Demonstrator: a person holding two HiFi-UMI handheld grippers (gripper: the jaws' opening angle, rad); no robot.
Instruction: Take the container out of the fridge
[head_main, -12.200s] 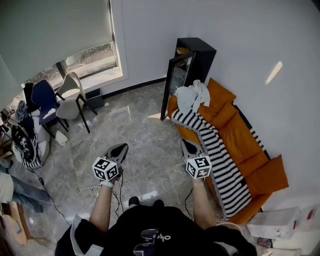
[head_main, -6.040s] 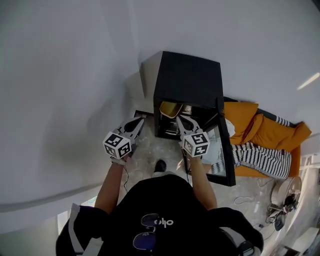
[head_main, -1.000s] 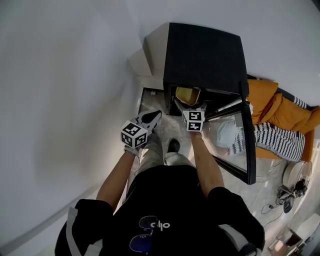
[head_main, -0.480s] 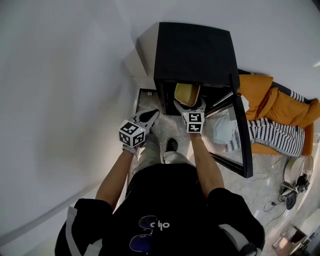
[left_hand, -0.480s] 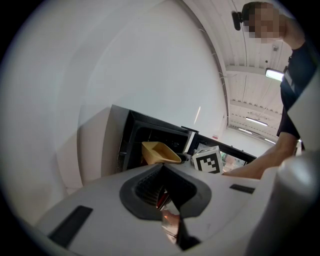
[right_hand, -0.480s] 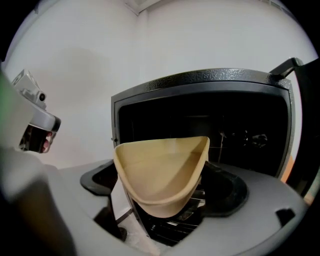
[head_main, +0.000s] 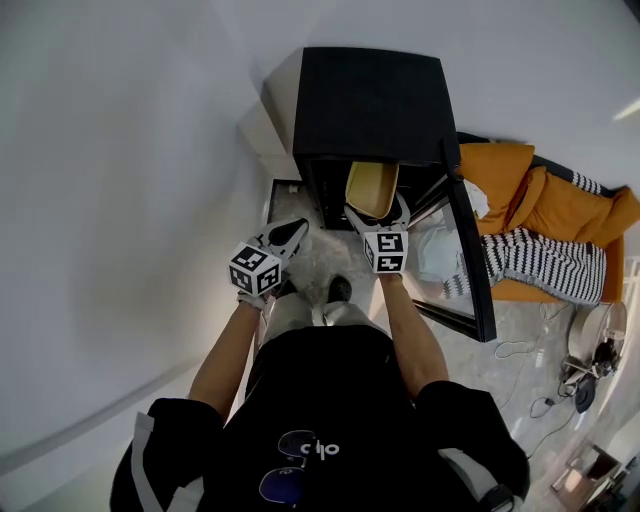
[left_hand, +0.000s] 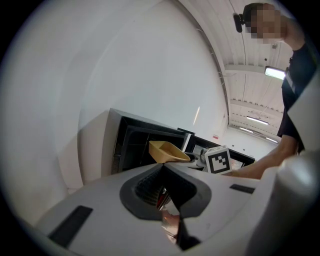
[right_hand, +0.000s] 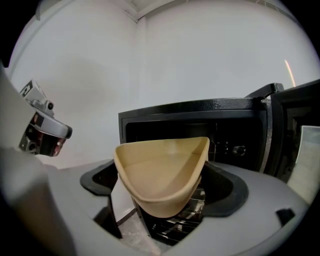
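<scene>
Container (right_hand: 162, 172) between jaws of right tool (head_main: 375, 214)

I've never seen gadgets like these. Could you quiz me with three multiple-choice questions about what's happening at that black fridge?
1. Where is the container? A) on a table B) between the right hand-held gripper's jaws C) in a sink
2. What colour is it? A) pale yellow B) blue C) red
3. The fridge door is: A) shut B) open C) missing
Answers: 1 B, the jaws clamp it. 2 A, every view shows it tan-yellow. 3 B, it stands swung out.
</scene>
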